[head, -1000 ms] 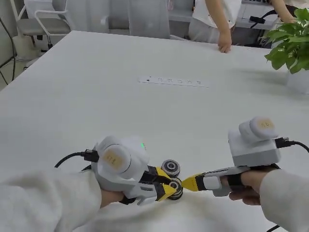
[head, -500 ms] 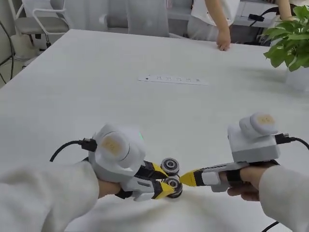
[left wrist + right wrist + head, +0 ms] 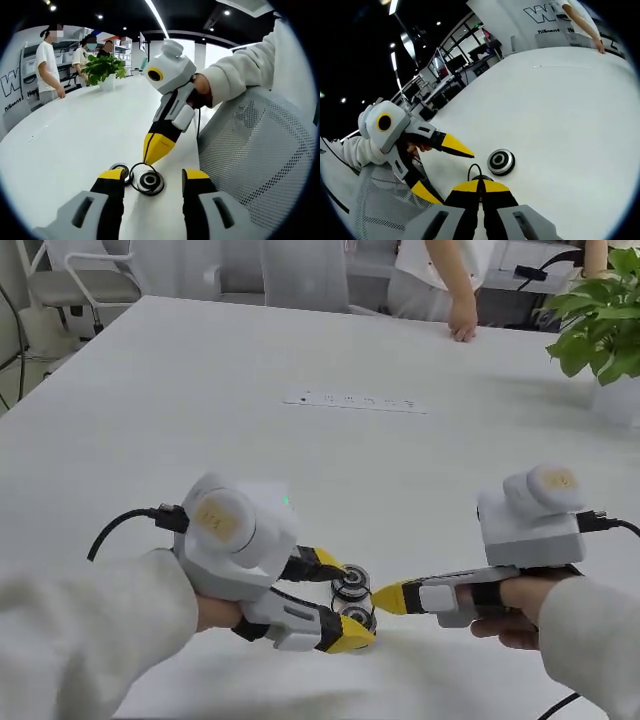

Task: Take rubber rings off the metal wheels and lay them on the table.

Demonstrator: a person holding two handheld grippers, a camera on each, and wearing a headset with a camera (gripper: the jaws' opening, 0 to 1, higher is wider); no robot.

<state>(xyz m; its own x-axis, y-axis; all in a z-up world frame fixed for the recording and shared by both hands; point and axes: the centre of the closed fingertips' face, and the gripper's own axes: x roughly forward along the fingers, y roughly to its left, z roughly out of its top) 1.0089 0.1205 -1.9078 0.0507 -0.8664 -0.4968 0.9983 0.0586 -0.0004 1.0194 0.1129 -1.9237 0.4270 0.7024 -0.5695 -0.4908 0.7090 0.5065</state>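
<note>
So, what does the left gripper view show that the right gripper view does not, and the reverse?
Left gripper view: the plant, and the right gripper from outside. Right gripper view: the left gripper from outside, jaws open. Both: the white table, a metal wheel, and the thin rubber ring pinched in the right gripper's shut jaws.

Two wheels (image 3: 351, 585) on table (image 3: 180, 410) between left claw (image 3: 348, 602) and right claw (image 3: 384, 598), rubber ring (image 3: 469, 171) in right claw
</note>
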